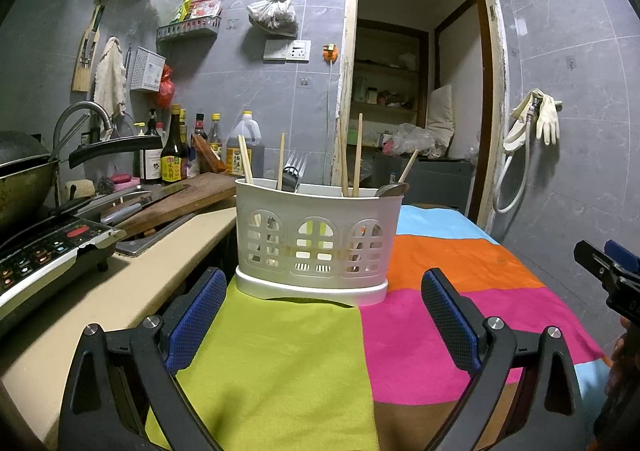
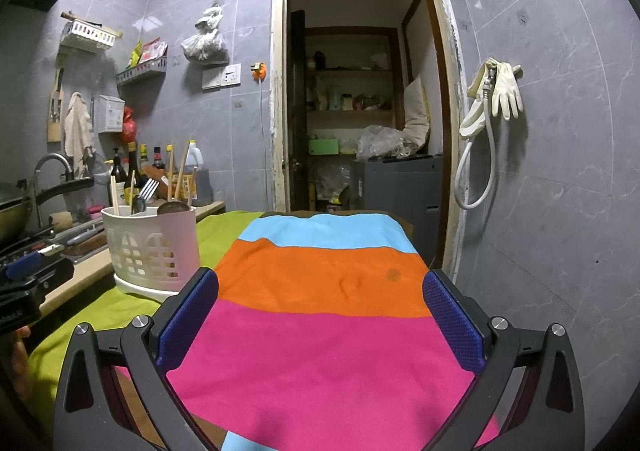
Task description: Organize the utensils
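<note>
Two grippers, ours: left gripper and right gripper, both spread wide, grasping nothing. White utensil caddy upright on striped cloth, chopsticks, fork, spoon inside.

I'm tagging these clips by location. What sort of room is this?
Most likely a small home kitchen. A wok sits on an induction cooker beside a sink faucet, sauce bottles line the tiled wall, and a white utensil caddy stands on a colorful striped cloth.
</note>
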Action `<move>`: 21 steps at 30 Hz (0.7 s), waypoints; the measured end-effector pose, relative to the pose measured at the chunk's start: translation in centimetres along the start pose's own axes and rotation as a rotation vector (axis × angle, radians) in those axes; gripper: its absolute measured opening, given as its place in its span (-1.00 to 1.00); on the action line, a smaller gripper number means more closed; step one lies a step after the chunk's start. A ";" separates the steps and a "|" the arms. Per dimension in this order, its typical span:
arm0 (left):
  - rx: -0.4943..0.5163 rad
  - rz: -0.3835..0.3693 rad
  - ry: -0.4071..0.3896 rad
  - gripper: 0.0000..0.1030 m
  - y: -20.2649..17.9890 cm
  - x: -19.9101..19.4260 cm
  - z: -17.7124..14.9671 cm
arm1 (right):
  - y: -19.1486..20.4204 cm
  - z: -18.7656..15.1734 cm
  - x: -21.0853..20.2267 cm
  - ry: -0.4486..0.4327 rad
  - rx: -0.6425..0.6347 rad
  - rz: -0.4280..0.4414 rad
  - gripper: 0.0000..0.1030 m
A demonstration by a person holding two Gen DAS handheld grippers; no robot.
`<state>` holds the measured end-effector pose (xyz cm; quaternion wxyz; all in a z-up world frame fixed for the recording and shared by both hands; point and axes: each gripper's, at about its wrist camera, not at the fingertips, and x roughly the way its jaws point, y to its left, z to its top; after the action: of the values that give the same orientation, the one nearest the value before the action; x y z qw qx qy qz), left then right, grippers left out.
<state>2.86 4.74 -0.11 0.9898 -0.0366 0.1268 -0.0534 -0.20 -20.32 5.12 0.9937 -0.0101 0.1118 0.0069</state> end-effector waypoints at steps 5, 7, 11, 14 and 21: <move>0.001 0.003 -0.002 0.86 0.0 -0.1 0.1 | 0.0 0.0 0.0 0.000 -0.001 0.000 1.00; 0.001 0.003 -0.002 0.86 0.0 -0.1 0.1 | 0.0 0.0 0.0 0.002 0.000 0.002 1.00; 0.000 0.004 -0.001 0.86 0.1 -0.1 0.1 | 0.0 0.0 0.0 0.002 -0.002 0.001 1.00; 0.001 0.005 0.000 0.86 0.1 -0.2 0.1 | 0.1 0.0 0.0 0.000 -0.003 0.001 1.00; -0.001 0.005 -0.002 0.86 0.1 -0.1 0.1 | 0.1 0.0 0.0 0.001 -0.002 0.001 1.00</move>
<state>2.75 4.88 -0.03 0.9900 -0.0368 0.1260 -0.0509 -0.22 -20.27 5.14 0.9936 -0.0108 0.1125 0.0073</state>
